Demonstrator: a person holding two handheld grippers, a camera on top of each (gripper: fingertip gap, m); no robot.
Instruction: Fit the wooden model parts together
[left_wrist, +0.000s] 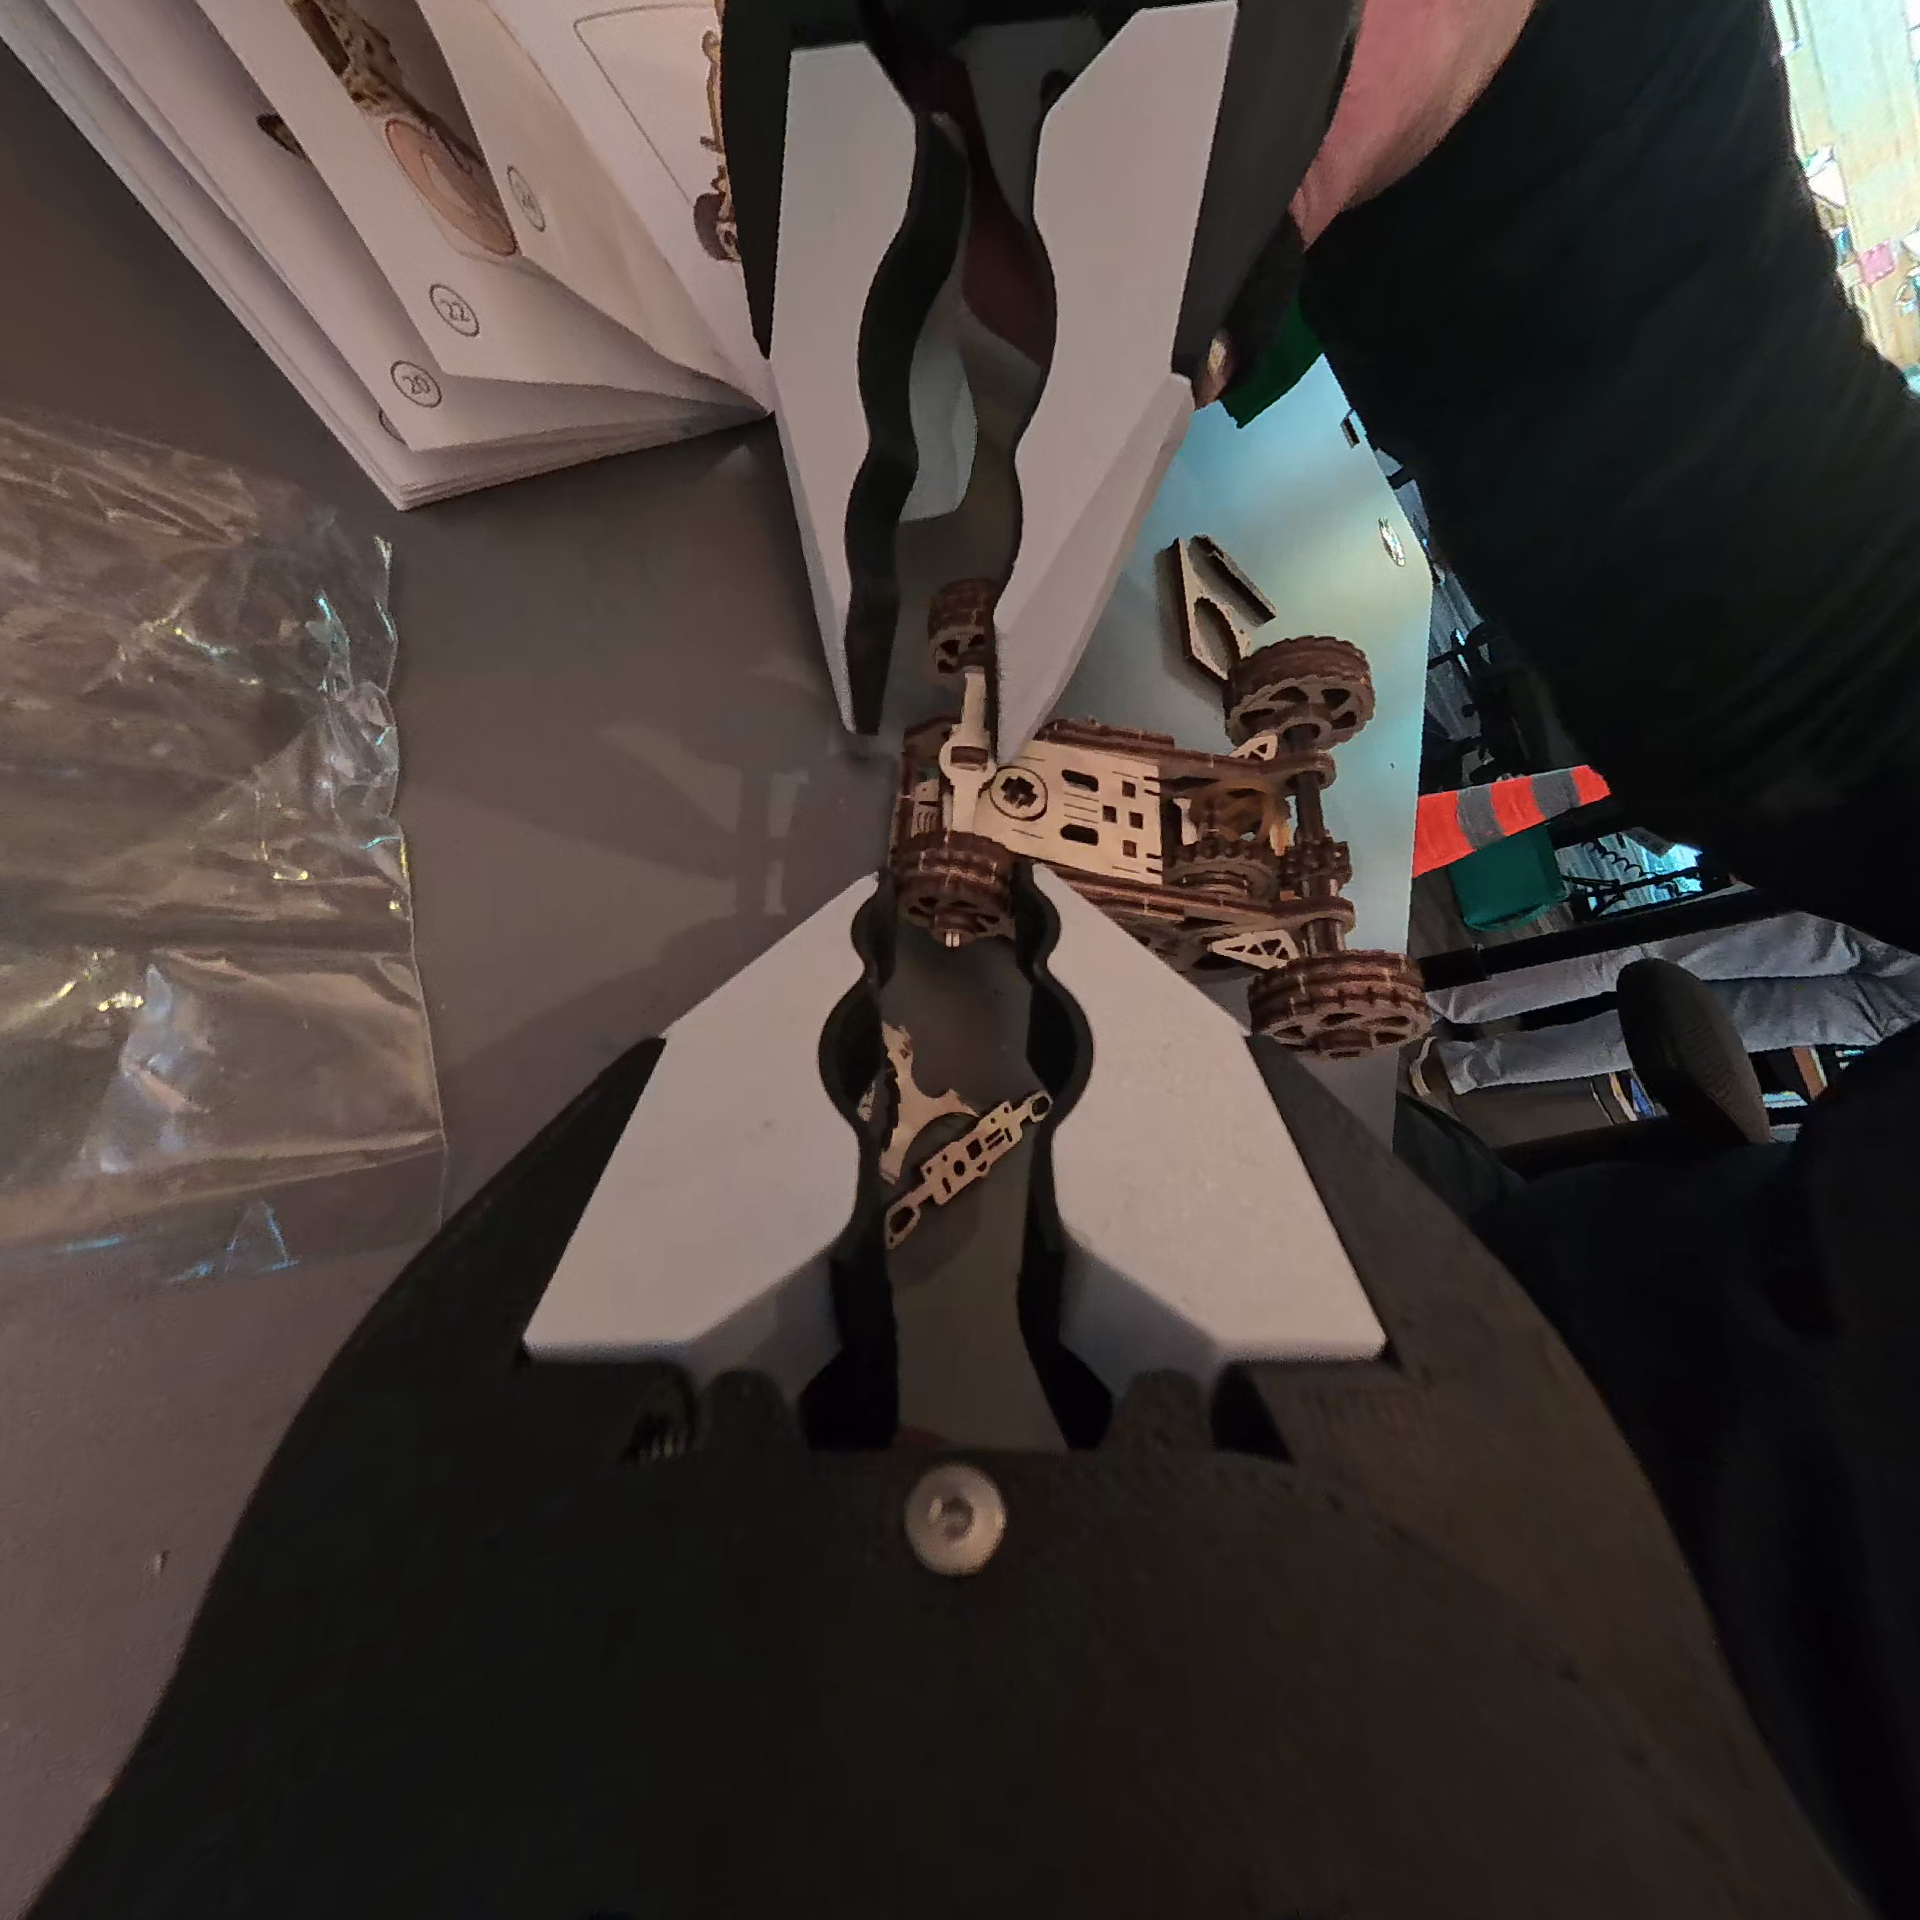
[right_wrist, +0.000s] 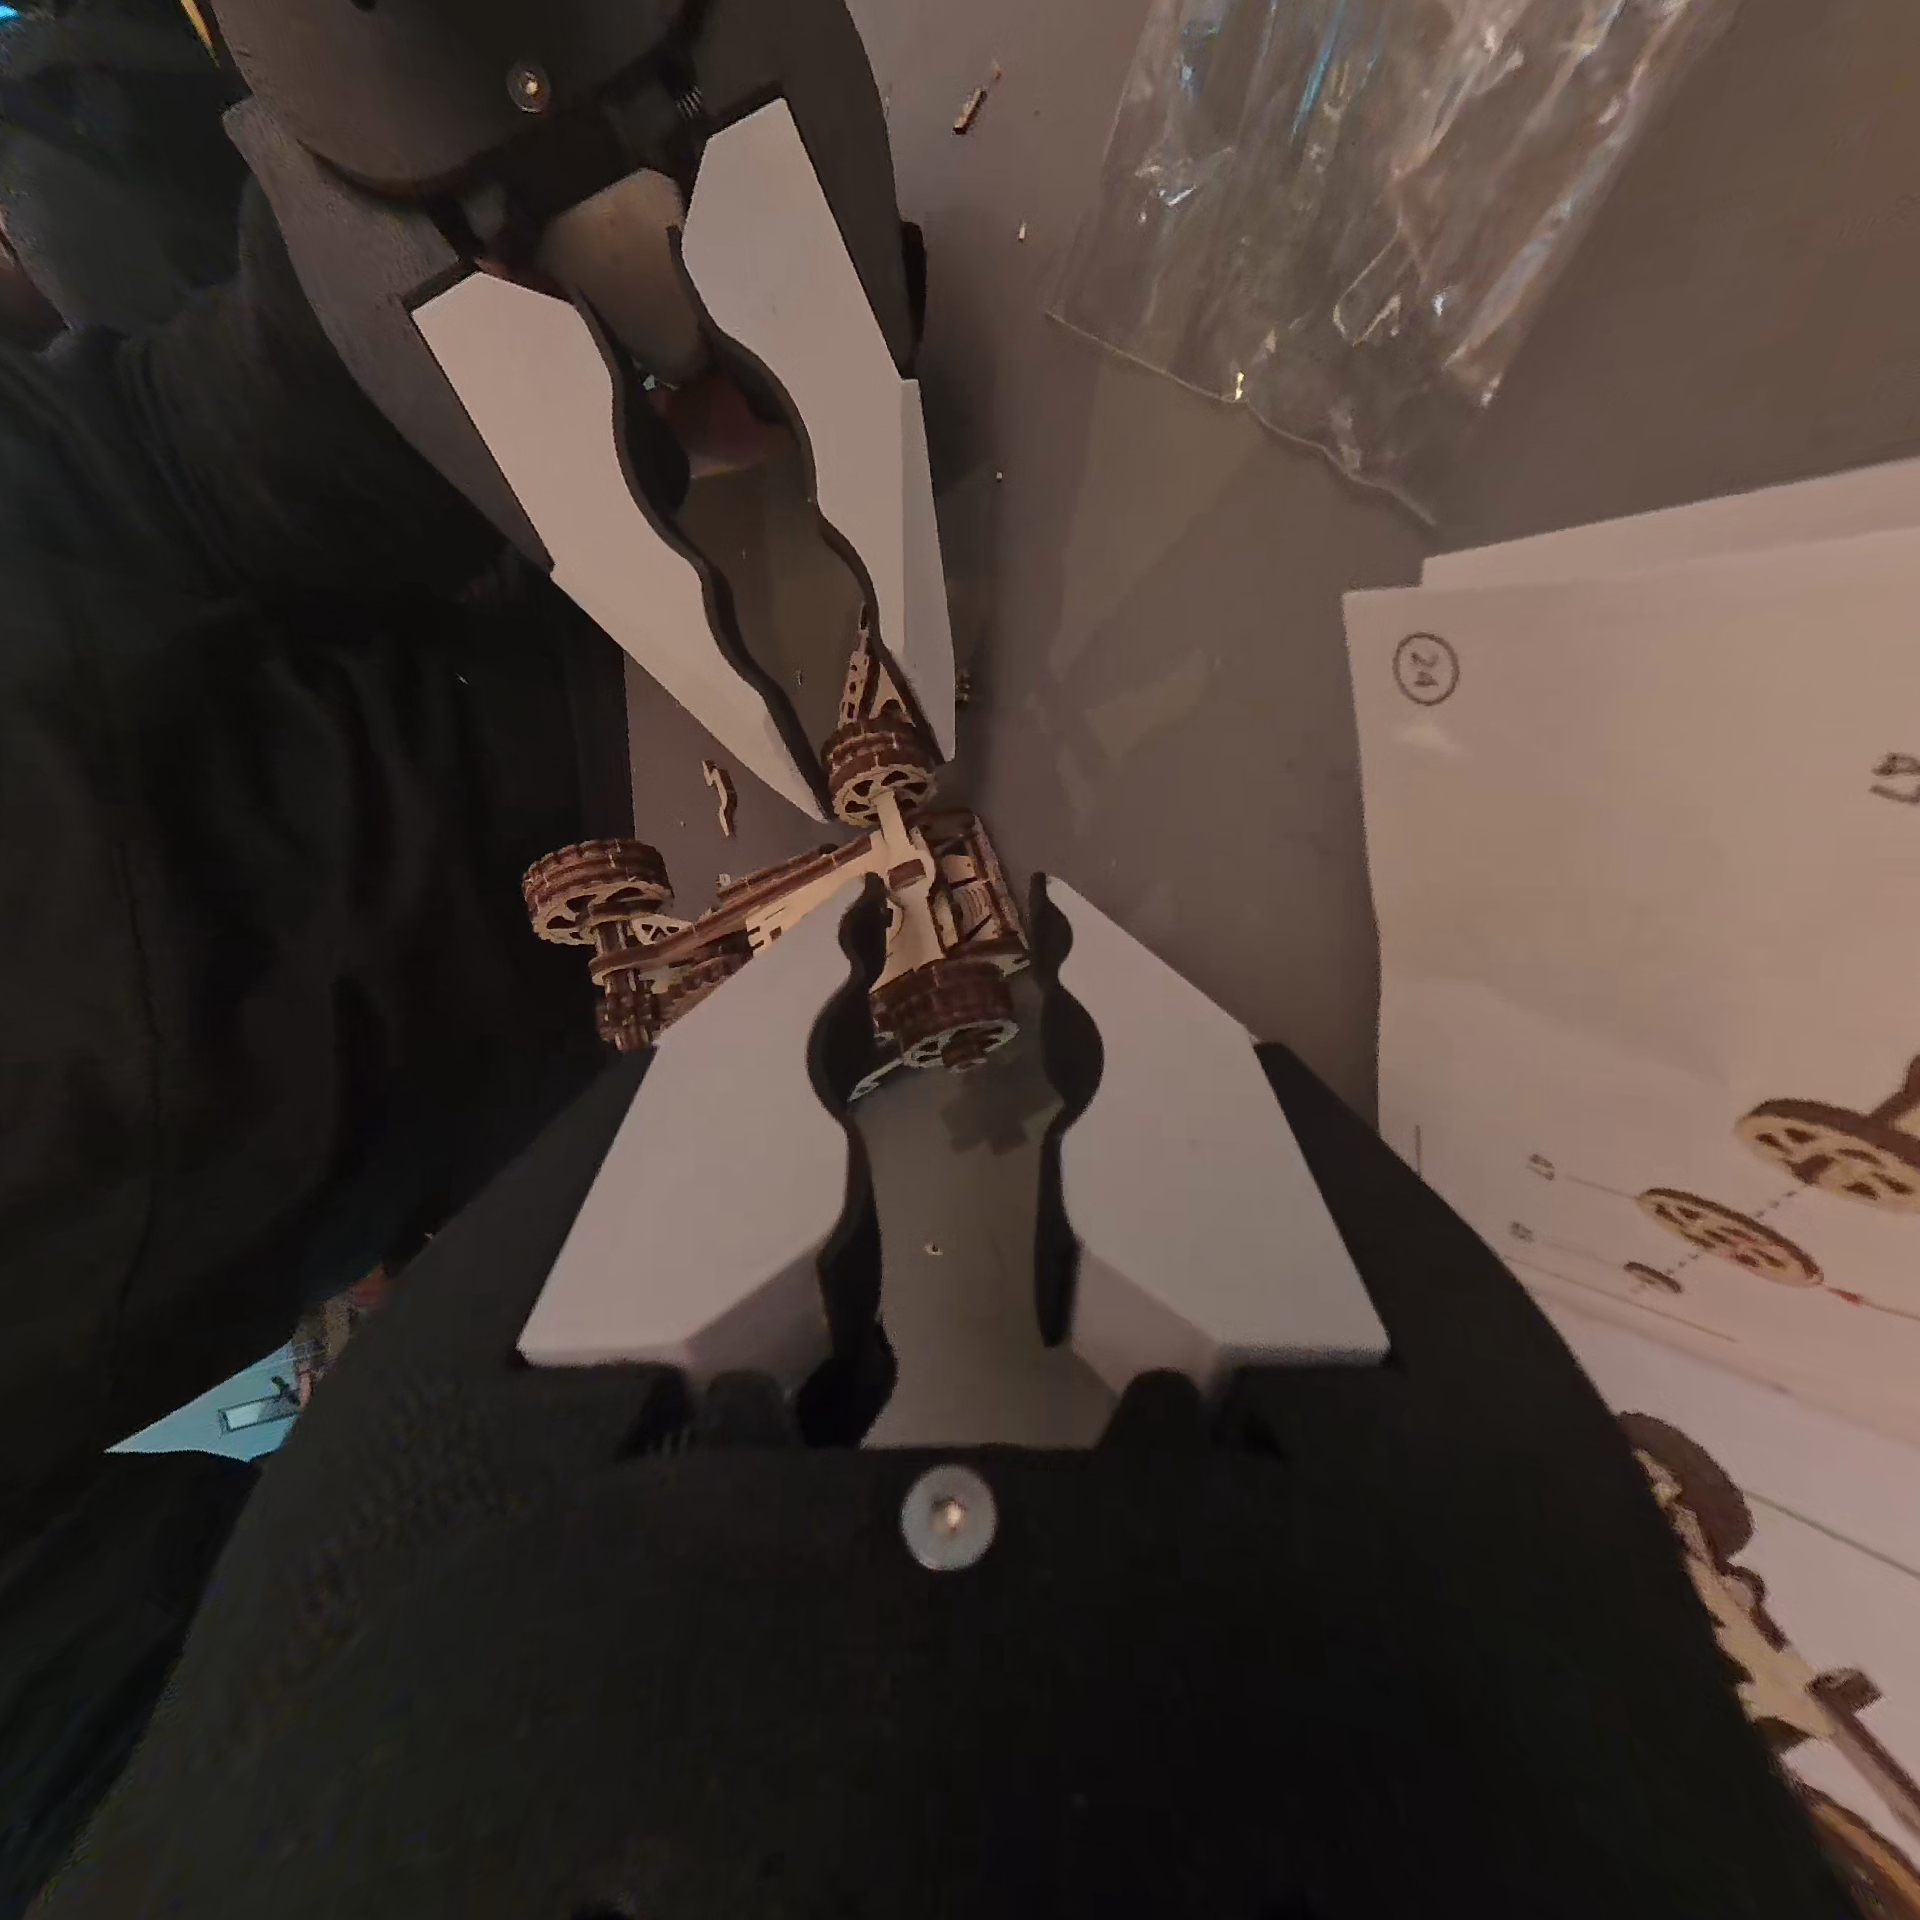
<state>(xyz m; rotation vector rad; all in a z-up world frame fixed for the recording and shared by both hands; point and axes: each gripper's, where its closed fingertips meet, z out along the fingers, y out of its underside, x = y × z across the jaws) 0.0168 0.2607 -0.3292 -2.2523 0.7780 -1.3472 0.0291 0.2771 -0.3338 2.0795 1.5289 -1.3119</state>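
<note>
Table (left_wrist: 582, 665): grey top; we work near its edge, w/ the person's dark sleeve (left_wrist: 1662, 520) close by.
Booklet (right_wrist: 1662, 935): instruction pages lie open beside the model, on the right gripper's side.
Plastic bag (left_wrist: 187, 810): clear, crumpled, well apart from the work.
Wooden model car (left_wrist: 1132, 842): task's thing — lies tipped on the table betw. the two grippers, underside showing, four wheels on.
Left gripper (left_wrist: 951, 894): tips flank a front wheel (left_wrist: 956, 894); jaws look parted, not pinching. We judge it released, steadying only.
Right gripper (right_wrist: 951, 914): tips straddle the front axle end and nearer wheel (right_wrist: 940, 1013); a gap shows on both sides, so we read it as unclenched too.
Loose fretwork part (left_wrist: 961, 1164): flat pale piece on the table betw. the left fingers, not held.
Small scrap (right_wrist: 719, 795): offcut just beside the car.
Step in hand (judgement): seating a front-end part. To do it well — brace the chassis w/ one gripper, push along the axle line, light force, since thin ply may snap.
</note>
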